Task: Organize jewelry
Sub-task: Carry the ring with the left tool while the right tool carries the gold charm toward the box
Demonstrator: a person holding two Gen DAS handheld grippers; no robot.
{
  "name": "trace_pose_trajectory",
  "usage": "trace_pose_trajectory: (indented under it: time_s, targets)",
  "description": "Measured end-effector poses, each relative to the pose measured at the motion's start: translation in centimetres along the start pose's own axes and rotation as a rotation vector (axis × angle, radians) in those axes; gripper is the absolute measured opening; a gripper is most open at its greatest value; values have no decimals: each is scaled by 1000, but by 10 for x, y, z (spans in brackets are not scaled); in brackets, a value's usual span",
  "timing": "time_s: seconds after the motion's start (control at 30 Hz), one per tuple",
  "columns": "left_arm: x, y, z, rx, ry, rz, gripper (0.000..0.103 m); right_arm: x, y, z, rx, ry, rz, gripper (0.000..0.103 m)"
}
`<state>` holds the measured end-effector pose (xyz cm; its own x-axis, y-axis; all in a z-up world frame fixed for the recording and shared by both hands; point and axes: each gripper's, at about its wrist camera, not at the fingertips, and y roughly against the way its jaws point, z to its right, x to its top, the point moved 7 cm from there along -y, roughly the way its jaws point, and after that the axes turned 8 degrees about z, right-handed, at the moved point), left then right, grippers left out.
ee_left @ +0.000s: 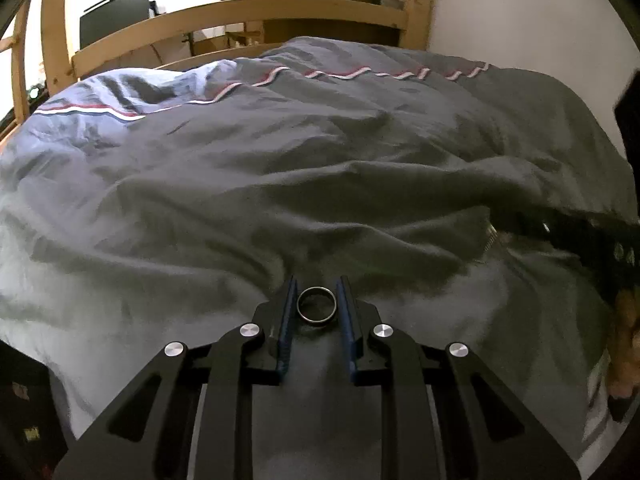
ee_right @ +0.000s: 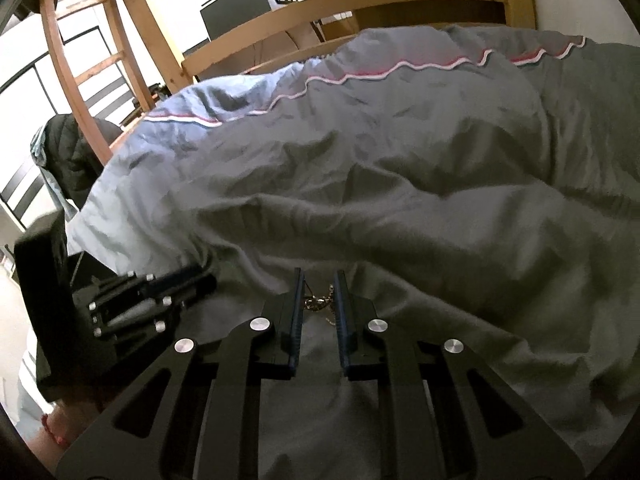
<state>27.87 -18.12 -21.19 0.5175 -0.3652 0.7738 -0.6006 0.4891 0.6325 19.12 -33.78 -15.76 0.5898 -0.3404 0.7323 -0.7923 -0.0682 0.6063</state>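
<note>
In the left wrist view a silver ring (ee_left: 317, 304) sits between the blue pads of my left gripper (ee_left: 317, 294), which is shut on it just above the grey duvet (ee_left: 320, 168). In the right wrist view a gold chain with a clasp (ee_right: 319, 302) lies on the duvet (ee_right: 400, 200) between the fingers of my right gripper (ee_right: 318, 292); the jaws stand apart around it. The left gripper (ee_right: 192, 280) shows at the left of the right wrist view. The right gripper's dark body (ee_left: 580, 236) shows at the right of the left wrist view.
The duvet has a red and white stripe (ee_left: 248, 88) near the far side. A wooden bed frame (ee_left: 280, 12) and ladder (ee_right: 80, 60) stand behind. A dark jacket (ee_right: 72, 156) hangs at the left. A monitor (ee_left: 114, 20) is beyond the frame.
</note>
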Motion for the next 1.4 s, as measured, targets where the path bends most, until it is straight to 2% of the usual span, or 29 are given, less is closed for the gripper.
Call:
trace_pose_trajectory:
  time_s: [0.27, 0.47, 0.63, 0.73, 0.97, 1.17, 1.4]
  targets:
    - [0, 19, 11, -5, -5, 7, 20, 8, 12, -11, 21, 29, 18, 15]
    - [3, 52, 14, 2, 19, 29, 20, 15, 31, -26, 62, 69, 36, 15]
    - [6, 84, 18, 10, 32, 52, 20, 9, 46, -35, 91, 53, 2, 15]
    - [0, 100, 17, 16, 51, 46, 20, 5, 60, -48, 90, 94, -5, 15]
    - [-25, 142, 6, 66, 70, 17, 20, 0, 90, -72, 106, 128, -6, 15]
    - [-27, 181, -9, 98, 94, 31, 20, -5, 113, -93, 106, 174, -12, 15]
    - [-33, 208, -27, 152, 84, 24, 20, 1, 134, -121, 119, 212, -5, 15]
